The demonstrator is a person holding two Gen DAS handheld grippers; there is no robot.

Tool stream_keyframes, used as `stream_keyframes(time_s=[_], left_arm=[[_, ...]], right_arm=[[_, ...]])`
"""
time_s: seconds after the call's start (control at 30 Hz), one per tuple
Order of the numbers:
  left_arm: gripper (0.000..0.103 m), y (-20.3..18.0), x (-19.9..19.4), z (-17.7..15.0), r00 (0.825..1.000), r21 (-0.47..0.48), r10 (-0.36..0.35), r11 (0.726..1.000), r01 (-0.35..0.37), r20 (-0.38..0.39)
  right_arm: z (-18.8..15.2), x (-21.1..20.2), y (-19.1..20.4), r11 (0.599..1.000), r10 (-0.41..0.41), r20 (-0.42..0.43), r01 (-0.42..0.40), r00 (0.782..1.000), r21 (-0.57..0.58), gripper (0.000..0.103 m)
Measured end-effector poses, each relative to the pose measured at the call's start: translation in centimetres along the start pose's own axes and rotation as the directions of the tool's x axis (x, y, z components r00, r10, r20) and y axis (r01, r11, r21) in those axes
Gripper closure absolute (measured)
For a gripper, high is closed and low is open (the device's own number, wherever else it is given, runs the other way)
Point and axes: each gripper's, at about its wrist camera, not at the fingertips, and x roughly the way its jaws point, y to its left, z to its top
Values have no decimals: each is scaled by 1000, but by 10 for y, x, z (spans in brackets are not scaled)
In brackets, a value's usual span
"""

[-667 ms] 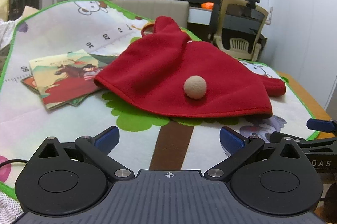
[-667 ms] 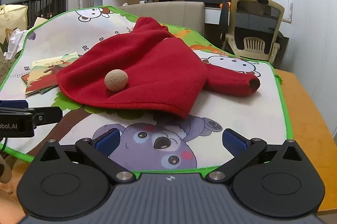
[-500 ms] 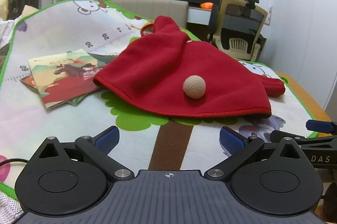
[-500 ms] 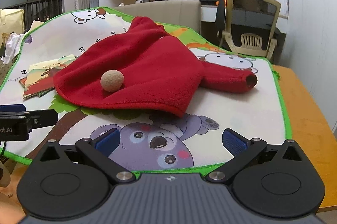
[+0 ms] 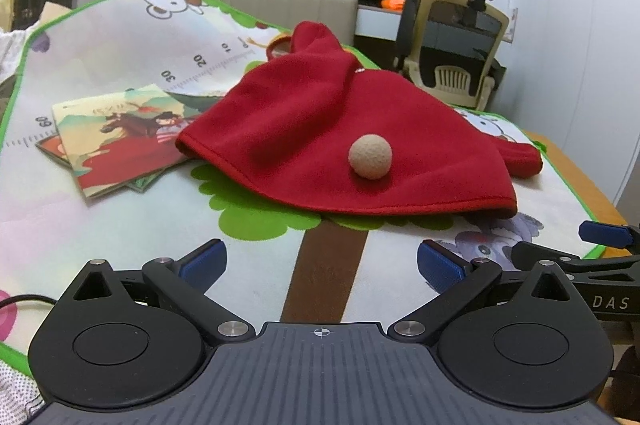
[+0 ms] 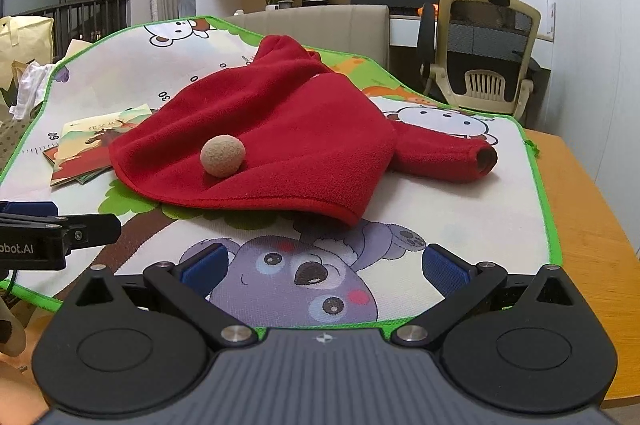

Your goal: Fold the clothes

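At far left, a stack of illustrated picture books lies on the cartoon-printed play mat covering the surface. My left hand-held gripper hovers with fingers apart, empty. The red fleece garment with a beige pompom lies beyond, mid-mat. My right hand-held gripper is likewise spread and empty.

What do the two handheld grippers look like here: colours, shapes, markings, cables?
Both match: the left gripper and right gripper have matte black linkage arms, round black discs, silver pivot pins, blue finger pads and a ribbed grey body with a crosshair mark. White side lettering is partly cut off. A black cable trails left.
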Motion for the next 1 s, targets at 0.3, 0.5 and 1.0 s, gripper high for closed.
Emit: stream_keyframes(time_s=[0.3, 0.5, 1.0], left_arm=[[0, 2, 3, -1, 1000, -7, -3, 1000, 3, -20], [0, 3, 4, -1, 999, -13, -6, 1000, 5, -33], [0, 2, 6, -2, 999, -8, -6, 1000, 6, -49]], right_arm=[[0, 2, 1, 1000, 0, -10, 0, 1000, -8, 0], [-1, 4, 1, 1000, 3, -17, -3, 1000, -9, 0], [-3, 4, -2, 1000, 4, -18, -4, 1000, 5, 0]])
